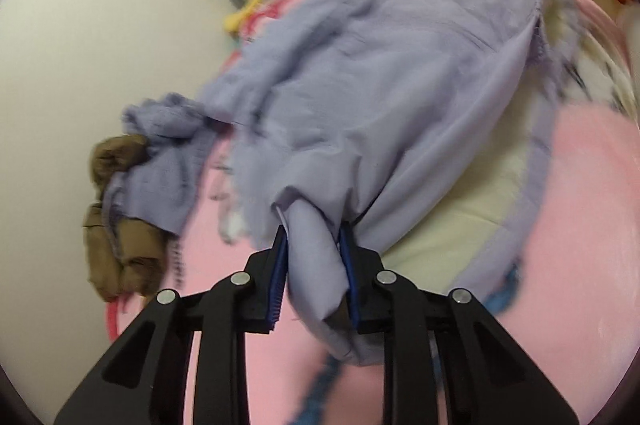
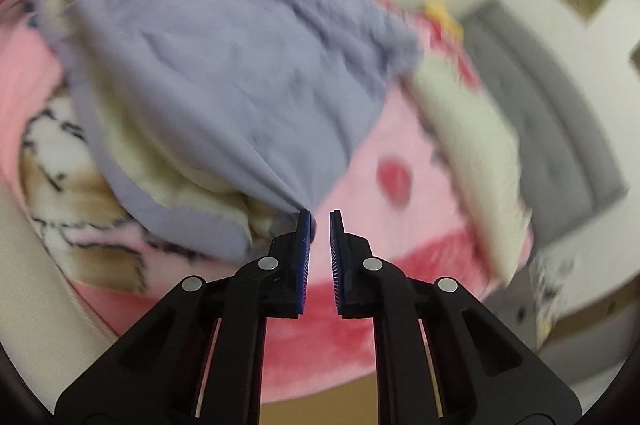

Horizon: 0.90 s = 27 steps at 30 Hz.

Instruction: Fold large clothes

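Left claw (image 1: 314, 265) clamps a thick fold of the garment (image 1: 360, 85). Right claw (image 2: 319, 225), slightly parted, holds nothing; the unsupported corner may sag and skew the fold.

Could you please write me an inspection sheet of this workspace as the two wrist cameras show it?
Surface: pink blanket covering a bed, patterned with red and white.
Job's things: lavender garment spread over the bed, rumpled.
Clutter: brown garment bunched at the bed edge; cream pillow; cream fabric under the lavender garment.
Grippers: left gripper shut on a fold of the lavender garment; right gripper has a gap between its fingers, with fabric at one fingertip.
Cables: nothing seen.
Surroundings: grey headboard, pale walls; both views motion-blurred.
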Each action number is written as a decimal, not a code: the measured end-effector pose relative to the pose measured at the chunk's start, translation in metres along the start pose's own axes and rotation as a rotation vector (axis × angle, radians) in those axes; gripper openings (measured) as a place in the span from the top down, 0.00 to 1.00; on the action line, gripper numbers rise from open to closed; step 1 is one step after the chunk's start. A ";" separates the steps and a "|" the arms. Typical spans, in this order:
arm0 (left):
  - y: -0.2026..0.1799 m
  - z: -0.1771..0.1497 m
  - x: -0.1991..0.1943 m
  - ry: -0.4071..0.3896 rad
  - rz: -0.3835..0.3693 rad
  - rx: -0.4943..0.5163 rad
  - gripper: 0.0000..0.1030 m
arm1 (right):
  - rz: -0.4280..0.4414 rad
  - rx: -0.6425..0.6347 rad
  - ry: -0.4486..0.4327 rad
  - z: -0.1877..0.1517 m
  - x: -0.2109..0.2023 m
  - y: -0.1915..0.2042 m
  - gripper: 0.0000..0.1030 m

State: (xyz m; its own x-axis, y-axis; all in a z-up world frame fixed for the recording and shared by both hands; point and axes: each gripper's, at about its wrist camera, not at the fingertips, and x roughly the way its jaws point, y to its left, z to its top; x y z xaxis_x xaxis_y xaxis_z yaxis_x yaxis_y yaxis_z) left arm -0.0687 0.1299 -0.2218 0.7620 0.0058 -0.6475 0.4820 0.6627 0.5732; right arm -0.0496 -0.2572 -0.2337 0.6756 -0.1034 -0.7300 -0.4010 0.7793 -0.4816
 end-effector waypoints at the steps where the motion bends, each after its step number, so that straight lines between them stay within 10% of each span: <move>1: -0.002 -0.002 0.000 0.000 -0.005 -0.028 0.75 | 0.008 0.000 0.013 -0.003 0.005 0.003 0.91; 3: 0.001 -0.007 -0.006 -0.019 -0.010 -0.137 0.66 | 0.014 -0.009 -0.002 -0.010 0.005 0.012 0.91; 5: 0.001 -0.014 -0.016 -0.034 0.034 -0.192 0.37 | 0.042 -0.020 -0.017 -0.017 -0.003 0.020 0.90; 7: -0.003 -0.026 -0.031 -0.045 0.122 -0.201 0.22 | 0.084 -0.022 -0.059 -0.026 -0.018 0.025 0.72; 10: -0.001 -0.040 -0.043 -0.017 0.083 -0.275 0.22 | 0.091 -0.037 -0.148 -0.036 -0.039 0.036 0.31; 27: -0.008 -0.043 -0.027 -0.029 0.055 -0.320 0.25 | 0.010 -0.008 -0.169 -0.021 -0.012 0.040 0.34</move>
State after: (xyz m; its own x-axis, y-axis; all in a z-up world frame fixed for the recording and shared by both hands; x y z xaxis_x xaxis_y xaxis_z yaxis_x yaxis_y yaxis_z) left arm -0.1117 0.1568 -0.2303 0.7972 0.0298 -0.6030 0.2830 0.8638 0.4169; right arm -0.0867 -0.2380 -0.2539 0.7658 0.0109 -0.6430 -0.4129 0.7748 -0.4787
